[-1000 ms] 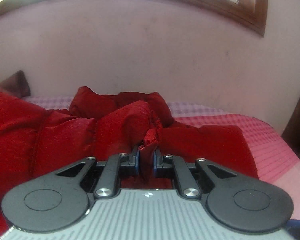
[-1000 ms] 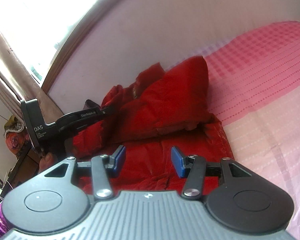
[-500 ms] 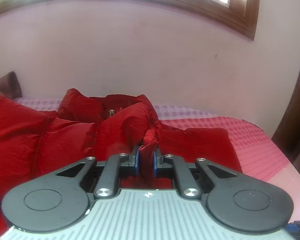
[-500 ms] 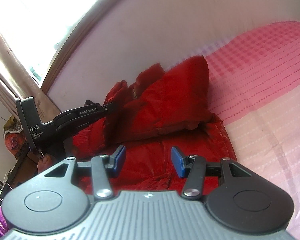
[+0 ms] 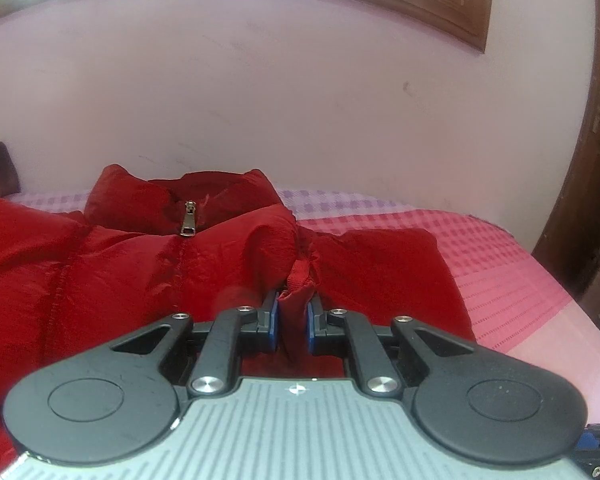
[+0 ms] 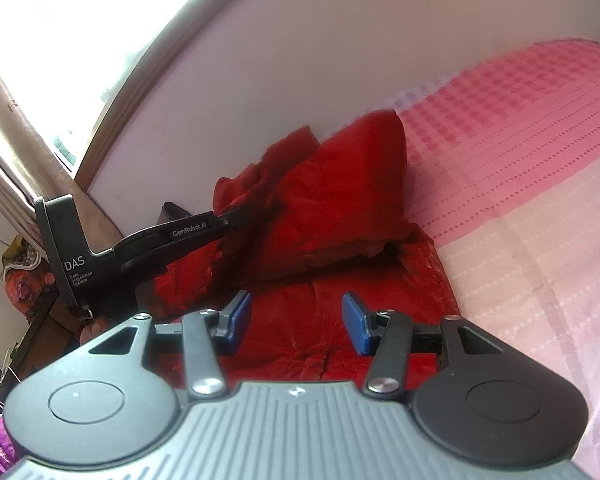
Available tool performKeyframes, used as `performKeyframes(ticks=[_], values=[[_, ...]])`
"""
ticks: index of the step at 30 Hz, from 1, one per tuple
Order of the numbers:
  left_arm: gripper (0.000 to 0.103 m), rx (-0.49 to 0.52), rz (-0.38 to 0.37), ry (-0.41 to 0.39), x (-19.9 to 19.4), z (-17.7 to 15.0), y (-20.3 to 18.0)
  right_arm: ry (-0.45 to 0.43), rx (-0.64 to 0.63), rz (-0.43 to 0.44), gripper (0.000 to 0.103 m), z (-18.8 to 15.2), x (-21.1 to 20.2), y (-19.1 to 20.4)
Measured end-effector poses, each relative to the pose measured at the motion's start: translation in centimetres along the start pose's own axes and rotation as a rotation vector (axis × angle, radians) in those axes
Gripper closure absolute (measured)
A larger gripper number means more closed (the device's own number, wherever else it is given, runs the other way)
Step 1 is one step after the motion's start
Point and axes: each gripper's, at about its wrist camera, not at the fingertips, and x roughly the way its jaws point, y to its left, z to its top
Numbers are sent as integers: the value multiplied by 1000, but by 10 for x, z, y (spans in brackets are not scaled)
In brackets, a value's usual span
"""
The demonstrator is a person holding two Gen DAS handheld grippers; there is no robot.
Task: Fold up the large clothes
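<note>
A large red zip-up jacket [image 5: 120,272] lies on the bed, its collar and metal zipper pull [image 5: 188,220] facing me. My left gripper [image 5: 292,316] is shut on a ribbed red cuff [image 5: 298,280] of the jacket's sleeve, held over the jacket body. In the right wrist view the jacket [image 6: 332,208] is bunched against the wall. My right gripper [image 6: 296,320] is open and empty just above the jacket's lower part. The left gripper's black body [image 6: 172,236] shows at the left of that view, reaching into the jacket.
The bed has a pink and lilac checked sheet [image 6: 520,160]. A pale wall [image 5: 300,100] runs right behind the jacket, with a wooden window frame [image 5: 440,4] above. A dark wooden post [image 5: 588,160] stands at the right. A curtain [image 6: 4,152] hangs left.
My left gripper has moved left across the jacket with the cuff in it, so the collar and zipper pull now show. My right gripper has stayed open in about the same place.
</note>
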Motion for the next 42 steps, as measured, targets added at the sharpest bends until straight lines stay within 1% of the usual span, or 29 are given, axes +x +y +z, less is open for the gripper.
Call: performKeyframes(ticks=[16,17,19,21,22,24,25,27,29,33,35,36,37,38,39,40,41,42], values=[[87,28,-25,22,9,-5,-8,-5,11,-13,52,1,-3,-2],[85,28,-30,23,9,-6,-9,-6,12,-15,52,1,-3,-2],[79,26,-52,28,11,-7,-9,-7,14,-17,52,2,-4,-2],[65,16,-77,29,10,-9,-9,-11,14,-20,52,4,-5,-2],[59,12,-89,29,9,-9,-10,-15,14,-22,52,5,-6,-2],[34,20,-99,7,4,-9,-12,-25,8,-24,52,9,-8,-1],[28,30,-96,-9,-1,-9,-14,-32,3,-26,52,12,-10,0],[14,37,-104,-36,-12,-7,-16,-49,-6,-27,52,19,-13,4],[8,43,-118,-57,-27,-4,-14,-70,-24,-26,52,29,-16,10],[8,29,-87,-124,-61,7,8,-109,-134,-34,53,53,-8,32],[9,17,-27,-169,-76,14,28,-108,-216,-48,54,64,7,47],[11,9,15,-186,-80,18,40,-102,-245,-45,55,69,17,53],[14,-5,57,-193,-82,21,52,-88,-272,-44,63,73,31,59],[24,-29,109,-194,-82,25,66,-75,-290,-48,65,76,42,65],[36,-56,151,-192,-81,29,80,-65,-304,-49,67,78,54,70],[41,-77,187,-186,-79,32,93,-56,-321,-48,68,79,69,77],[49,-92,224,-173,-75,35,104,-47,-337,-54,69,80,81,81],[53,-105,258,-160,-70,36,115,-37,-358,-66,72,80,93,84]])
